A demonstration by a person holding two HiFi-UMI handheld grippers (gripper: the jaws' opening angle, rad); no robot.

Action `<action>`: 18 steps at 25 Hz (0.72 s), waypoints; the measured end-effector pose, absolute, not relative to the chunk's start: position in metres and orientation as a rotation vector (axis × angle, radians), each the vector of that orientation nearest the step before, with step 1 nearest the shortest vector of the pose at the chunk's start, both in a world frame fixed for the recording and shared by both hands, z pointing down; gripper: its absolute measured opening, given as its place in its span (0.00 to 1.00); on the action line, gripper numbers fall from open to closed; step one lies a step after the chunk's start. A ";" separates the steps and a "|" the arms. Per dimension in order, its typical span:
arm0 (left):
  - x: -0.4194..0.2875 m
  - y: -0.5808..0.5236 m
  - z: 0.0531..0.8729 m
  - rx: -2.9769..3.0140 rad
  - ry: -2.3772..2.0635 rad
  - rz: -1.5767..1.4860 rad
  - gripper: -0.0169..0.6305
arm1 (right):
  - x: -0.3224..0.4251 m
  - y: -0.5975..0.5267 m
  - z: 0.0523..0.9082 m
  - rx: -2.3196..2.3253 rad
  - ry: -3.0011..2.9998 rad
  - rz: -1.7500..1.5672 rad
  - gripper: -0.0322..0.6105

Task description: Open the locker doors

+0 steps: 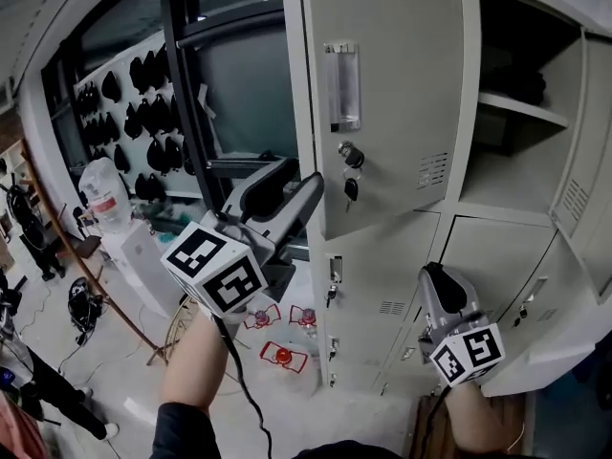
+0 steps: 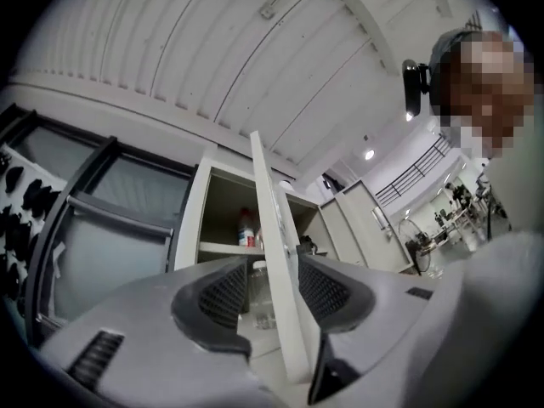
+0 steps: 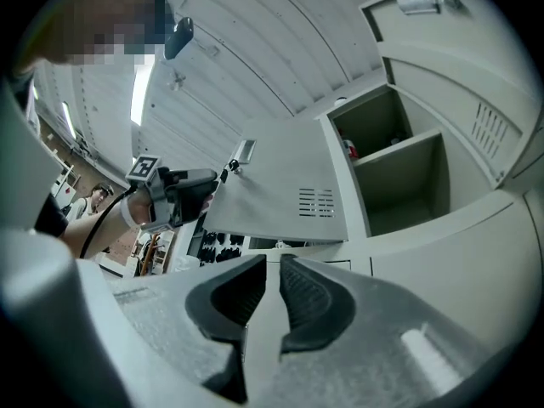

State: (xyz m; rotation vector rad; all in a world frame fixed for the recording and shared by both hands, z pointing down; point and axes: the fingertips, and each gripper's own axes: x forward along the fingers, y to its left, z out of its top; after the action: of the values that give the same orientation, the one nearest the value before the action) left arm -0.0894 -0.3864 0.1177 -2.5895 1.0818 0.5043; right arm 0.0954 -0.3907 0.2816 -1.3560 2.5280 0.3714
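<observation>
Grey lockers (image 1: 469, 113): left gripper (image 1: 301, 182) jaws apart; right gripper (image 1: 435, 275) jaws clamp one lower door (image 1: 559, 338).

Locker door (image 2: 276, 253) edge stands between parted jaws, perhaps touching one.

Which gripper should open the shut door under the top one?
Probably left. The left gripper is open around the top door's edge, right above the shut door. The right gripper is busy, shut on a lower door.
</observation>
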 end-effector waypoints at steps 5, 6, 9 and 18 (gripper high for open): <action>-0.062 -0.379 0.154 -2.731 0.896 0.385 0.35 | 0.101 -0.381 0.277 -1.405 2.497 0.391 0.11; -0.055 -0.375 0.158 -2.744 0.856 0.359 0.35 | 0.103 -0.379 0.277 -1.420 2.489 0.392 0.11; -0.039 -0.362 0.162 -2.740 0.770 0.336 0.34 | 0.109 -0.372 0.280 -1.463 2.465 0.389 0.11; 0.002 -0.327 0.177 -2.802 0.504 0.355 0.34 | 0.120 -0.342 0.288 -1.627 2.394 0.396 0.11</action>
State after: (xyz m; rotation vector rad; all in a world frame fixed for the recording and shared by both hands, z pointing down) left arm 0.0017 -0.3273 0.1766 -2.8023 0.5037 0.3552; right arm 0.1204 -0.3420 0.2875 -1.6271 2.3938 0.3960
